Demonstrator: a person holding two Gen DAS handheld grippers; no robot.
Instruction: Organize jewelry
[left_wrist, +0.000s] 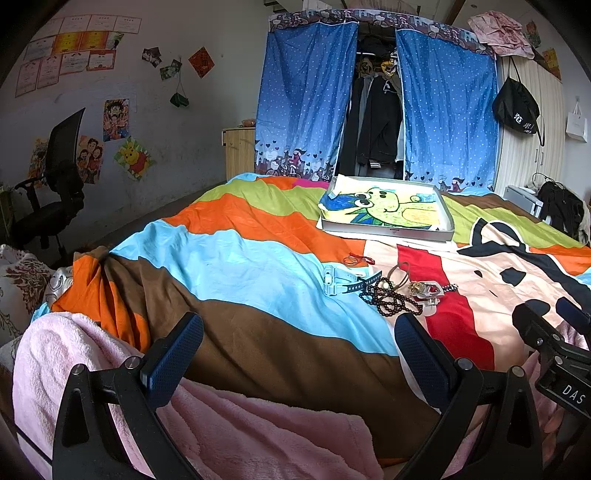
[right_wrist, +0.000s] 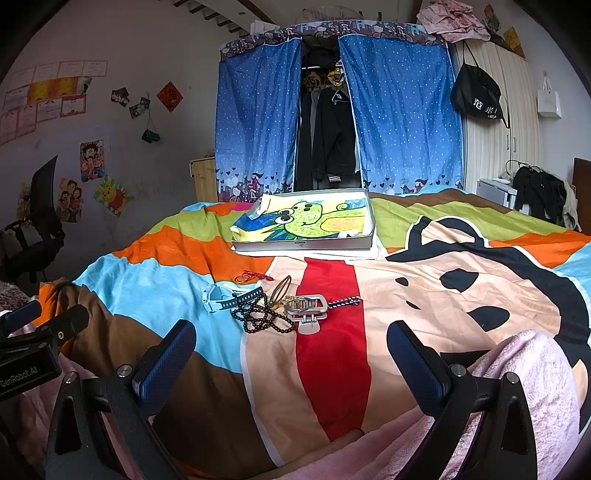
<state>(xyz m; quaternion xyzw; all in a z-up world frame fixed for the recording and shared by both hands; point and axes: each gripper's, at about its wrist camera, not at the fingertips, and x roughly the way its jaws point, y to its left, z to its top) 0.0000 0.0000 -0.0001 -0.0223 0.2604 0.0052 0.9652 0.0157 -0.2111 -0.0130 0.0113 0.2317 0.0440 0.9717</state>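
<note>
Both jaws spread wide, empty: left gripper (left_wrist: 299, 354), right gripper (right_wrist: 291, 354), low over the bed (right_wrist: 332, 369). Just ahead, the bead string (right_wrist: 260, 319) is light, limp & slippery, so pinch a bunched loop. The watch (right_wrist: 221, 297) beside it: take the bendy strap. Tray (right_wrist: 306, 243) sits well beyond.

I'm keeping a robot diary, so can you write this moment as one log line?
left gripper: open, empty | right gripper: open, empty | jewelry pile: untouched on bedspread | tray: beyond pile, holds drawing only
</note>
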